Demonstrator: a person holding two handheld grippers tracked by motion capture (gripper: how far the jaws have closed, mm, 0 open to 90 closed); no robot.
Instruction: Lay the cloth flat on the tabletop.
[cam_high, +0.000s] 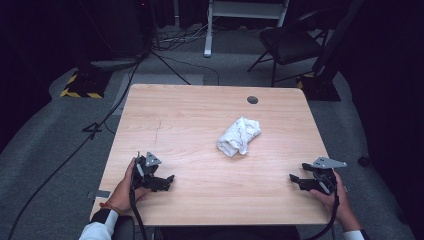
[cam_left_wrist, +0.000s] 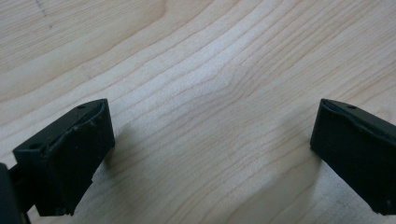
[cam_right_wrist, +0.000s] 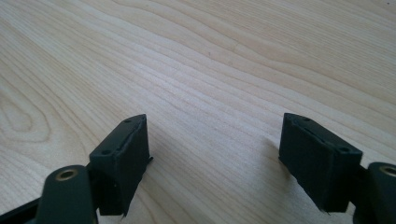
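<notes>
Left hand (cam_high: 122, 190): grips the left tongs at the counter's near left corner, well apart from the cloth; a white sleeve cuff shows at the wrist.
Left tongs (cam_high: 169, 181): low over the counter, tips pointing toward the middle; a grey three-cornered plate on top and a black cable trailing back off the near edge. In the left gripper view (cam_left_wrist: 212, 154) the two black jaws stand wide apart with bare wood between them, holding nothing.
Right hand (cam_high: 336, 200): grips the right tongs at the counter's near right corner, also well apart from the cloth.
Right tongs (cam_high: 294, 179): low over the counter, tips pointing inward toward the left tongs; grey plate on top, cable looping down past the near edge. In the right gripper view (cam_right_wrist: 215, 158) the jaws are spread wide, nothing between them but wood grain.
Counter (cam_high: 200, 165): light wood, rectangular, with a dark round grommet hole (cam_high: 252, 99) near the far edge, beyond the cloth.
Cloth (cam_high: 239, 135): white, crumpled into a loose bundle with a thin reddish line on it, lying on the counter slightly right of centre, farther in than both tongs and touching neither.
Floor (cam_high: 50, 145): grey carpet with black cables running across it left of the counter.
Chair (cam_high: 290, 45): dark folding chair on the floor beyond the counter's far right corner.
</notes>
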